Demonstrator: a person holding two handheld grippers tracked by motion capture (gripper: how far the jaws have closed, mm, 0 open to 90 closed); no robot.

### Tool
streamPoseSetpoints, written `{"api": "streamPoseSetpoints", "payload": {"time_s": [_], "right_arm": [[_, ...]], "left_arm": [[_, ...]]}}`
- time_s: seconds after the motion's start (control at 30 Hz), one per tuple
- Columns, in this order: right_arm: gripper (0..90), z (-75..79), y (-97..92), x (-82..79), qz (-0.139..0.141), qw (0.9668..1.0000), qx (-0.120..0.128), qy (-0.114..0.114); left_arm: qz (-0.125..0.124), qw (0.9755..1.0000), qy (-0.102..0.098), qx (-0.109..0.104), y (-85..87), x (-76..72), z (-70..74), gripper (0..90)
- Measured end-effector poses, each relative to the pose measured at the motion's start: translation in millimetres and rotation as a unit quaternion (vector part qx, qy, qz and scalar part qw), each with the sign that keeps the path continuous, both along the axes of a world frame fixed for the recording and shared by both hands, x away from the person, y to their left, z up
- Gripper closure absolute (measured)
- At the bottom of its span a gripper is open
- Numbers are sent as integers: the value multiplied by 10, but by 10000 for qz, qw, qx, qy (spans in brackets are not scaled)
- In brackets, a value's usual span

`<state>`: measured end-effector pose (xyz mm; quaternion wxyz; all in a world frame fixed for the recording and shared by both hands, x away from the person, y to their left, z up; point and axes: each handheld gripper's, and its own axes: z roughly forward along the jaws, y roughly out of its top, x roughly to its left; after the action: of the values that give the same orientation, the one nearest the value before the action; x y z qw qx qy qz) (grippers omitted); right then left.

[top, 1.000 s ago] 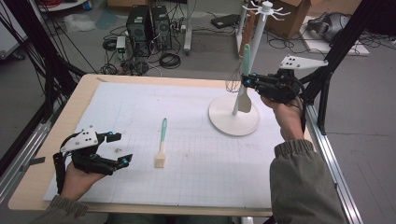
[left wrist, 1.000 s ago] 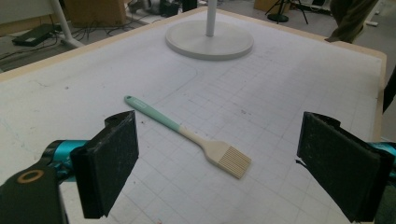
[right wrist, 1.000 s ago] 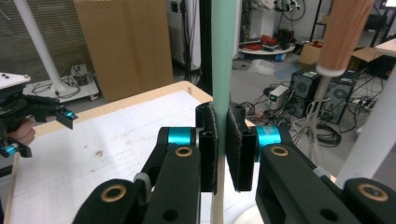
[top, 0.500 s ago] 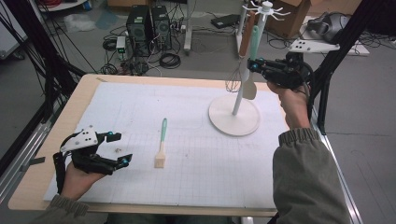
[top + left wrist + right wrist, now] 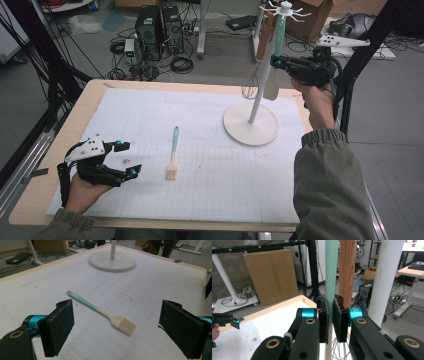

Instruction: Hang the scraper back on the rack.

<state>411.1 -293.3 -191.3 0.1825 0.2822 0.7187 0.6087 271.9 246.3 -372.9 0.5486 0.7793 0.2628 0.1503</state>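
Overhead, at two o'clock on the table (image 5: pixel 60 150): right gripper (image 5: pixel 278 62) clamped on the mint handle of a spatula (image 5: pixel 274 75), raised beside the post of the white utensil stand (image 5: pixel 251 131), blade clear of the round base. Seen along the right gripper's own jaws, pads squeezing the green handle (image 5: pixel 331 277) with a wooden handle (image 5: pixel 347 270) just behind at one o'clock and the stand's white post at three o'clock. Hanging close by at eleven o'clock of the spatula blade, a wire whisk (image 5: pixel 248 90). Right forearm stretched up along the table's right edge, grey sleeve near the rim, wrist bent toward the stand. Wide bare grid mat (image 5: pixel 200 190) through the centre and near edge, plenty of free room. At eight o'clock, left gripper (image 5: pixel 127 159) resting low near the front left corner, jaws spread wide with nothing between them, pointed toward three o'clock. Just ahead of it, apart, a mint-handled pastry brush (image 5: pixel 173 159) flat on the mat, bristles toward six o'clock; from the left gripper view, the brush (image 5: pixel 105 313) between the two black pads but beyond them, untouched.
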Motion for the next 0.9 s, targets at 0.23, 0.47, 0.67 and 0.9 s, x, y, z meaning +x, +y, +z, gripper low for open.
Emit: {"api": "streamPoseSetpoints", "payload": {"time_s": [0.23,0.47,0.67,0.9], "right_arm": [[844,-27,-21,46,-28,10000,23,69],[844,-59,-35,96,-65,9999,69,141],[835,-70,-10,114,-122,9998,39,159],[745,-58,-27,77,-241,9995,-73,187]], "left_arm": [[10,10000,4,-23,3,-2,-2,131],[-2,10000,8,-25,7,0,-3,131],[13,10000,6,-34,22,1,-5,131],[32,10000,1,-22,47,-14,-4,131]]}}
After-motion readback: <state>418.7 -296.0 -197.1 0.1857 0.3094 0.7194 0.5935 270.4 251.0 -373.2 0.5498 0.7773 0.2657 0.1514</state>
